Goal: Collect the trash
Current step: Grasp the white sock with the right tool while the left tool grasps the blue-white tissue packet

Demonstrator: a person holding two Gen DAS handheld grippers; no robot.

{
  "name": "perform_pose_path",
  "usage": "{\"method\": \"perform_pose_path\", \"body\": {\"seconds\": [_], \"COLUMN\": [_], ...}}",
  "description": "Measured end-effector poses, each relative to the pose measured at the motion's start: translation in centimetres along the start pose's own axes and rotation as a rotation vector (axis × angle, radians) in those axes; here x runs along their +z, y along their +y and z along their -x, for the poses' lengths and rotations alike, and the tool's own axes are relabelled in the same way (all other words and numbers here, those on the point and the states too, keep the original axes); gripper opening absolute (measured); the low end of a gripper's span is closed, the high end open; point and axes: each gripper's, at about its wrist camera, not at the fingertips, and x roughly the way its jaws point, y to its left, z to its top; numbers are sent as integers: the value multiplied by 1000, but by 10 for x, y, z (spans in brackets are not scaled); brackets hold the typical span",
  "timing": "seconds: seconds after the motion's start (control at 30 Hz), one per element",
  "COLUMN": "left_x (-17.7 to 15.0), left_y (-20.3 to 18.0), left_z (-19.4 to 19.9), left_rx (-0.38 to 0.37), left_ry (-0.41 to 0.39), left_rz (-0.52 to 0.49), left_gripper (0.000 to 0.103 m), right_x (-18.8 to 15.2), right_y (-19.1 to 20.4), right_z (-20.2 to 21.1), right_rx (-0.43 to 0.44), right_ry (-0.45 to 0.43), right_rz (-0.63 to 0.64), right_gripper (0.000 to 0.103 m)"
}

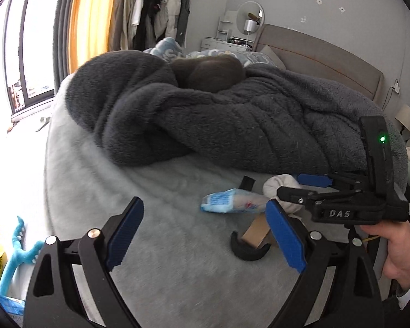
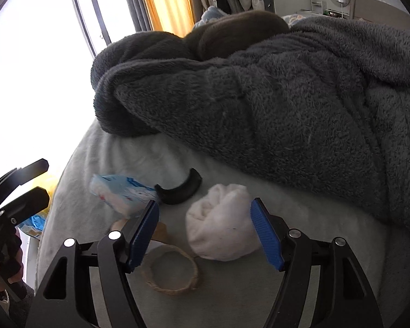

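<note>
Our right tool [image 2: 205, 232] open around white sock ball [image 2: 221, 229] near bed's [image 1: 150, 191] edge, left tool [image 1: 205, 235] open, empty, tissue pack [image 1: 227, 205] beyond.

Black tongs [image 2: 205, 232], blue ribbed pads [image 2: 266, 235], silver screws, "DAS" marking.

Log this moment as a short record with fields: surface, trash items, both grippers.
surface: light grey bed cover, dark fleece blanket heaped behind
trash items: blue-white wrapper, white wad, black curved piece, twine ring
left gripper: open, holds nothing
right gripper: open, white wad between its fingers, untouched
</note>
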Motion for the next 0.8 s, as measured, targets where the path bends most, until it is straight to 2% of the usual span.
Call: {"method": "perform_pose_path", "body": {"seconds": [0.23, 0.33, 0.57, 0.67, 0.8], "left_x": [5, 6, 7, 5, 4], "left_y": [-18, -26, -40, -42, -40], "left_z": [-23, -33, -54, -64, -76], "left_rx": [-32, -26, 1, 16, 26], "left_ry": [22, 52, 120, 149, 195], "left_rz": [-12, -33, -87, -84, -35], "left_gripper": [92, 92, 92, 92, 90], "right_x": [-2, -4, -8, -6, -3], "right_y": [-18, -28, -36, -31, -28], "right_z": [-13, -18, -30, -30, -24], "right_rx": [-15, 19, 115, 123, 127], "right_ry": [42, 64, 111, 113, 96], "right_rz": [-7, -31, -62, -40, -20], "right_gripper": [71, 70, 49, 43, 41]}}
